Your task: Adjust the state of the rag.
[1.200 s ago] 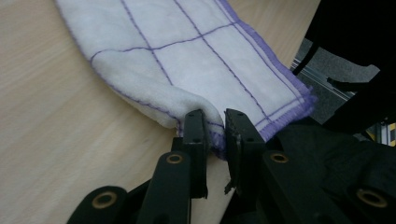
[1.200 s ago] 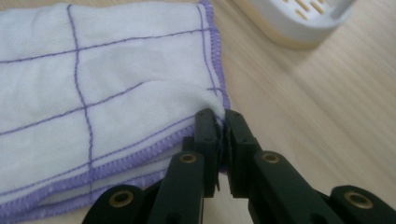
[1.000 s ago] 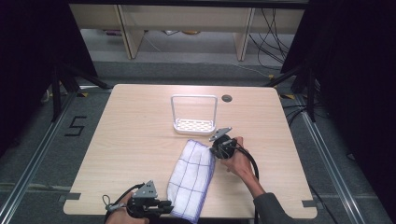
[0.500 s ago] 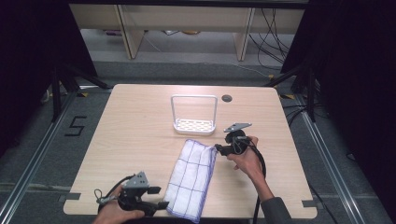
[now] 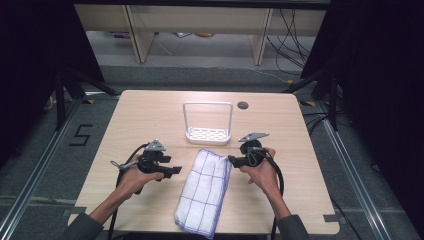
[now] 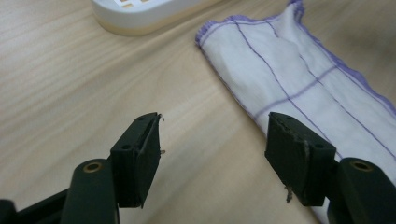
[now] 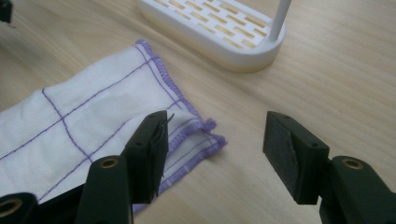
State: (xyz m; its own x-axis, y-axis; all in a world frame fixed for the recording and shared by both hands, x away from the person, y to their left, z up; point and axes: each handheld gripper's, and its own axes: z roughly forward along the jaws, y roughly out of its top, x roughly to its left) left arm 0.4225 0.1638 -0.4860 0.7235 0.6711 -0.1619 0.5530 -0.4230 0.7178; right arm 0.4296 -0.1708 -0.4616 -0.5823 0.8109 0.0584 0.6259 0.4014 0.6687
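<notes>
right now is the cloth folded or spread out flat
Folded. The cloth lies as a long narrow strip on the table, and the right gripper view shows doubled purple hems stacked at its corner.

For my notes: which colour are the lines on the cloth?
Purple lines on the white cloth; clearest in the right gripper view.

we counted one folded cloth [image 5: 205, 192] on one wooden table [image 5: 150, 112], and one white rack [image 5: 207, 124] standing behind it. there were two grippers, the left gripper [image 5: 176, 171] and the right gripper [image 5: 232, 160], each held in one hand, so two hands, and one round hole [image 5: 243, 105] in the tabletop.
</notes>
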